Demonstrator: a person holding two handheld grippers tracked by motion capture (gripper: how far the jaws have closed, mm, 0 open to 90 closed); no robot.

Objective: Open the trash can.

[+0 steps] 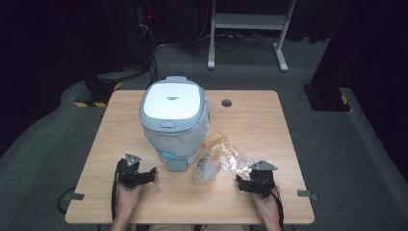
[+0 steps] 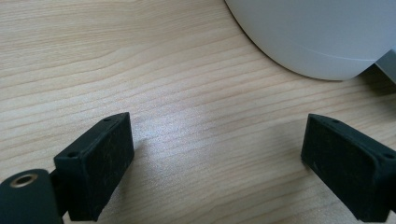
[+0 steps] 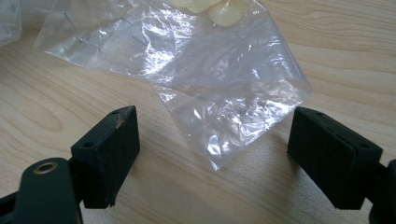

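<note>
A white and pale-blue lidded bin point(image 1: 174, 118) stands shut on the wooden table point(image 1: 250, 115), lined with a white bag; its rounded base point(image 2: 313, 42) shows in the left gripper view. Crumpled clear plastic bags point(image 1: 219, 156) lie to its right, one with something yellowish inside. My left gripper point(image 1: 144, 174) rests open on the table in front of the bin's left side, nothing between its jaws point(image 2: 215, 158). My right gripper point(image 1: 245, 183) rests open near the front right. A corner of a clear bag point(image 3: 219, 107) lies flat between its wide-apart jaws, which do not touch it.
A grey foot pedal point(image 1: 176, 165) sticks out at the bin's front. A round cable hole point(image 1: 226, 102) sits near the table's far edge. Beyond the table are a white metal stand point(image 1: 250, 29) and dark equipment on grey carpet.
</note>
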